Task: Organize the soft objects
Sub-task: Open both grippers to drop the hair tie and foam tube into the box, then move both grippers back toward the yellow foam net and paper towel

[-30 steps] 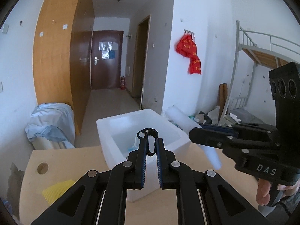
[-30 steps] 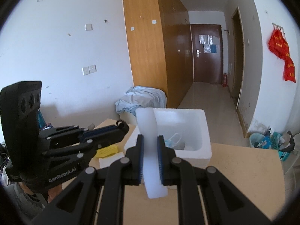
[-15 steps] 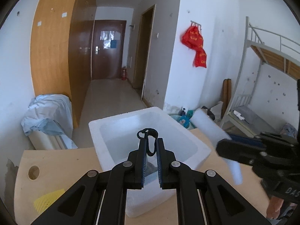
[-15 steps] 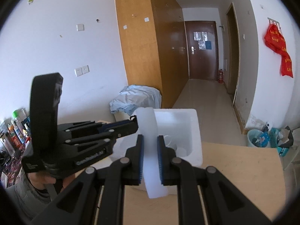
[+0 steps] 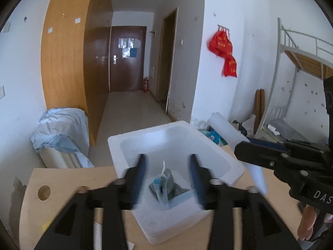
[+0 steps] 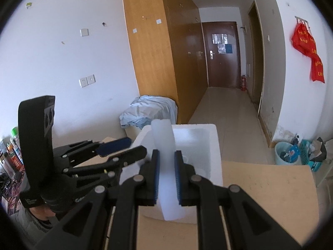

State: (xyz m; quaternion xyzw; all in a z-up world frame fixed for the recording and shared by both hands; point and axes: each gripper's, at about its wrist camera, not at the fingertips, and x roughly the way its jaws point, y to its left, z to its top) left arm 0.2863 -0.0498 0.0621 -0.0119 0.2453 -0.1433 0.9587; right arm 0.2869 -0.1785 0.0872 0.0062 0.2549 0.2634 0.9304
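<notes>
Off to the left, a heap of pale blue cloth [image 5: 60, 133] lies over something against the wall, past the far edge of the wooden table [image 5: 68, 179]. A round hole [image 5: 44, 191] is cut through the tabletop near that corner. The left gripper [image 5: 166, 173] hangs over the white foam box [image 5: 208, 145] with its jaws spread wide and holding nothing; its fingers are blurred. Straight below the gap between them, on the floor of the box, sits a small crumpled bundle [image 5: 164, 184] of grey, white and blue stuff, and I cannot tell exactly what it is made of. The box itself rests on the table, reaching its far edge. To its right comes the right gripper [image 6: 166, 179], its blue-padded jaws pressed together on a white foam strip [image 6: 165, 162] that stands upright between them, poking out above and below the pads. The strip sits just in front of the box's near wall. Farther right, a red banner [image 5: 224, 52] hangs on the white wall.
</notes>
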